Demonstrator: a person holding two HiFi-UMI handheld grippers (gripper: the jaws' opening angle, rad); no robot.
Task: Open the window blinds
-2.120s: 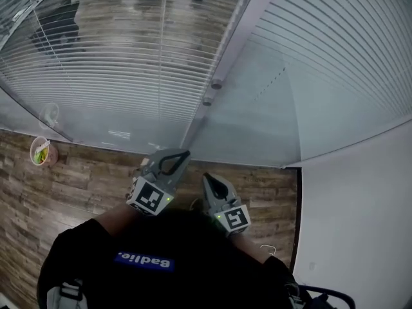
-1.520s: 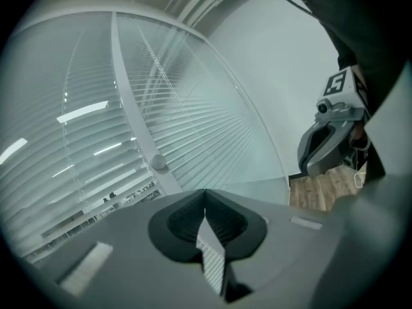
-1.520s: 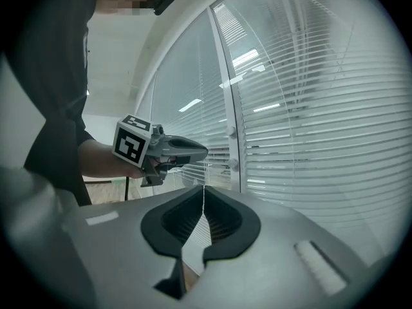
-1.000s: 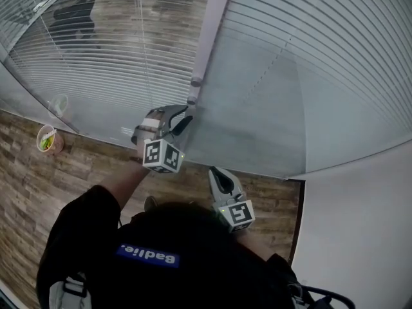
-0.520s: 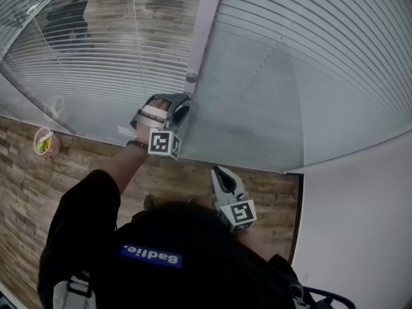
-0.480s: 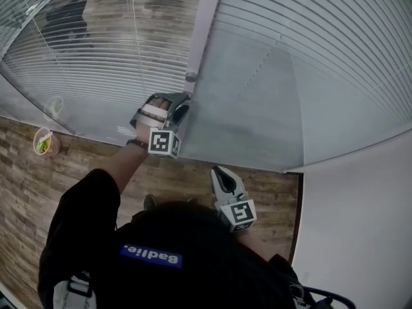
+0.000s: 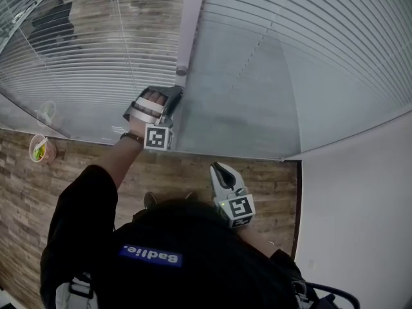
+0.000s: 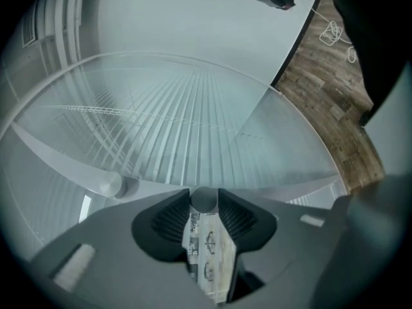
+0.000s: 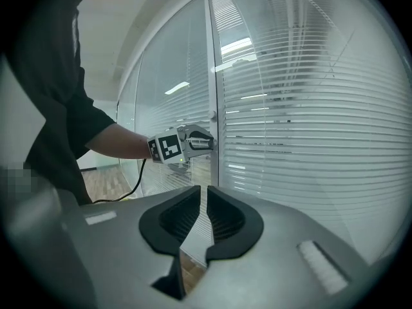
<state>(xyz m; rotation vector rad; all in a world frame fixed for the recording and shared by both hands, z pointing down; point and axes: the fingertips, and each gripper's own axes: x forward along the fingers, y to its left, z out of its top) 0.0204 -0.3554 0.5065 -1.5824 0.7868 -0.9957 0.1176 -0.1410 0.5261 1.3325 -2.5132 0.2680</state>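
The blinds (image 7: 84,63) hang behind glass on both sides of a pale frame post (image 7: 190,18). Two round silver knobs sit on the post; the upper knob (image 7: 181,70) is free. My left gripper (image 7: 175,95) is raised to the post, and its jaws have just been closing with the lower knob (image 8: 204,199) between them. The pads press on it from both sides. The free knob (image 8: 112,185) shows to its left. My right gripper (image 7: 215,167) hangs low by my body, shut with nothing in it, pointing at the glass (image 9: 205,195); its view shows the left gripper (image 9: 206,140) at the post.
A white wall (image 7: 360,224) meets the glass on the right. On the wood floor at left stands a cup (image 7: 38,150) with green contents, and a clear cup (image 7: 46,112) beyond it. A cable trails from the left gripper.
My left gripper has moved up to the post's lower knob, closed on it and rolled. The right gripper has stayed where it was.
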